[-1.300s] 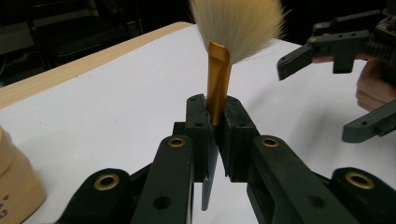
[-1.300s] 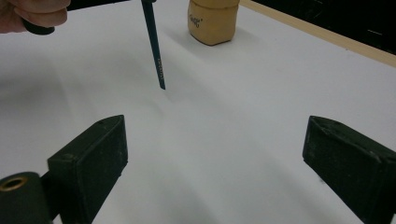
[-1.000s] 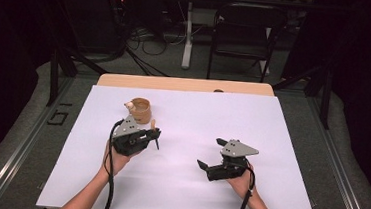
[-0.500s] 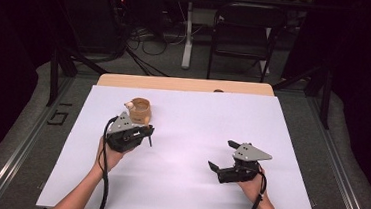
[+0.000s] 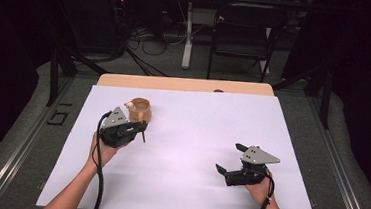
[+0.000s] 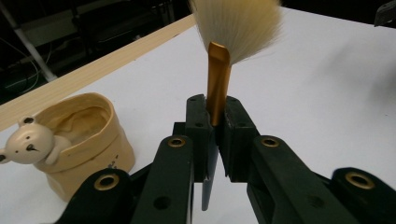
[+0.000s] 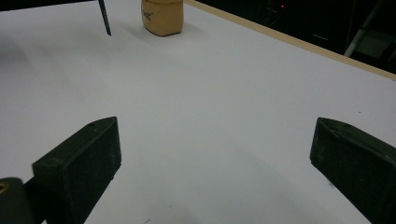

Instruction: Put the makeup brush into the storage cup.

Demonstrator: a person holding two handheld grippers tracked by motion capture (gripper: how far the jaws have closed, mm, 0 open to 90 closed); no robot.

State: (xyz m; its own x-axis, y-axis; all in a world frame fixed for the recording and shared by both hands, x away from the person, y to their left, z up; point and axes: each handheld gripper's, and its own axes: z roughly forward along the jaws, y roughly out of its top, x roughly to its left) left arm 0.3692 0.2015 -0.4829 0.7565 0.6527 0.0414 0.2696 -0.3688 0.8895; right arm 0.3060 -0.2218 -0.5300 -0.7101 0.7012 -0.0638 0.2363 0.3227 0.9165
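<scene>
- Since a second ago the left gripper (image 5: pixel 139 129) has drawn back toward the person and closer beside the cup, and the right gripper (image 5: pixel 230 160) has drifted away from the cup toward the near right part of the table (image 5: pixel 195 150).
- The left gripper is clamped on a brush (image 6: pixel 218 79) at its gold ferrule; pale bristles fan out past the jaws and the dark handle points down toward the table.
- The cup (image 5: pixel 140 109), tan with a small bear figure on its rim, stands just beyond the left gripper, its mouth open upward.
- The right gripper hangs well apart from the cup, jaws spread wide and holding nothing.
- Risk, as I judge it: the grip sits on a narrow, smooth ferrule, so the brush could pivot or slip; swinging it near the cup could knock the light cup over.
</scene>
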